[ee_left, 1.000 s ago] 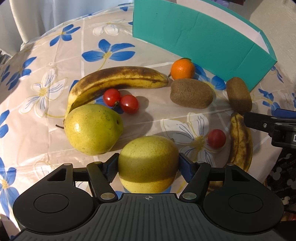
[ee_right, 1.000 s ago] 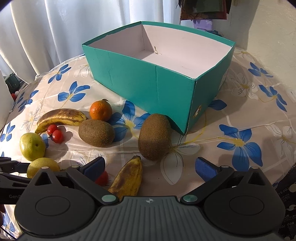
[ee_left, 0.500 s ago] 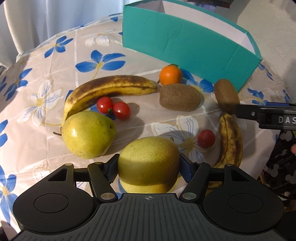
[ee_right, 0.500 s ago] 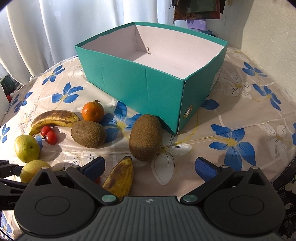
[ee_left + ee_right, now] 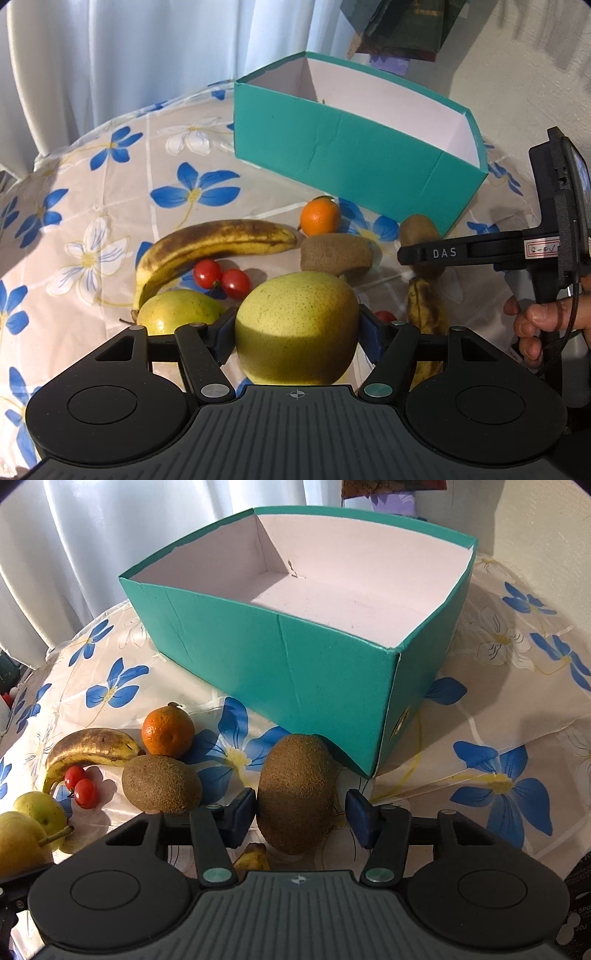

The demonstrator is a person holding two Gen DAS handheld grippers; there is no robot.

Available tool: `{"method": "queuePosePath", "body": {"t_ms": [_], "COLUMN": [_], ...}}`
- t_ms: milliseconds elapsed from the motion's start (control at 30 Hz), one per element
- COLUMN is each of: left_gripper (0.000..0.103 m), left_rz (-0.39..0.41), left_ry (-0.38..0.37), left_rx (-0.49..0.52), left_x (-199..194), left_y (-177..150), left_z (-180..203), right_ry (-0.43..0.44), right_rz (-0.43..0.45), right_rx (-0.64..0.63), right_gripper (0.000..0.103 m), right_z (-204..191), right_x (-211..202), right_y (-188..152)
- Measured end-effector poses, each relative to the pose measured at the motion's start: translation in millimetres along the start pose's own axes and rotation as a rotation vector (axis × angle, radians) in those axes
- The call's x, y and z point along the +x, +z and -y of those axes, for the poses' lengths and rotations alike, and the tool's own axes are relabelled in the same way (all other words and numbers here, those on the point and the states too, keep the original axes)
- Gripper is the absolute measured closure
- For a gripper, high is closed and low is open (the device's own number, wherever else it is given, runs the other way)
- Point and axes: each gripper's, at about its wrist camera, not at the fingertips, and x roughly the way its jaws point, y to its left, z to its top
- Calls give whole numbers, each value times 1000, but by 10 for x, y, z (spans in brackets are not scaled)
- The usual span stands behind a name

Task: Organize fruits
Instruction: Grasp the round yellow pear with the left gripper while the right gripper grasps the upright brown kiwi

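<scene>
Your left gripper (image 5: 297, 334) is clamped on the pear (image 5: 297, 326), your right gripper (image 5: 301, 818) stands apart around the kiwi (image 5: 295, 794); next, carry the pear to the teal box (image 5: 351, 162) at one o'clock.

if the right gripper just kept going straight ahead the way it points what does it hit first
The right gripper already has the upright kiwi between its open fingers, so the kiwi would likely be met first. Behind it stands the near corner of the teal box, though how far behind is hard to judge.

Black gripper (image 5: 297, 332), blue-padded jaws
</scene>
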Motion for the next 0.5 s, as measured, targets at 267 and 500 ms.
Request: {"method": "queuePosePath", "body": {"t_ms": [267, 500], "left_gripper": [33, 33], "left_rz": [0, 32], "left_ry": [-3, 3], "left_rx": [13, 45], "left_x": [24, -35], "left_y": [73, 272], "left_z": [12, 127], "right_ry": [-14, -12], "right_rz": [21, 82], "right_rx": [-35, -45], "right_gripper": [56, 57], "right_z": [-64, -24], "right_x": [86, -98], "right_y": [57, -47]}}
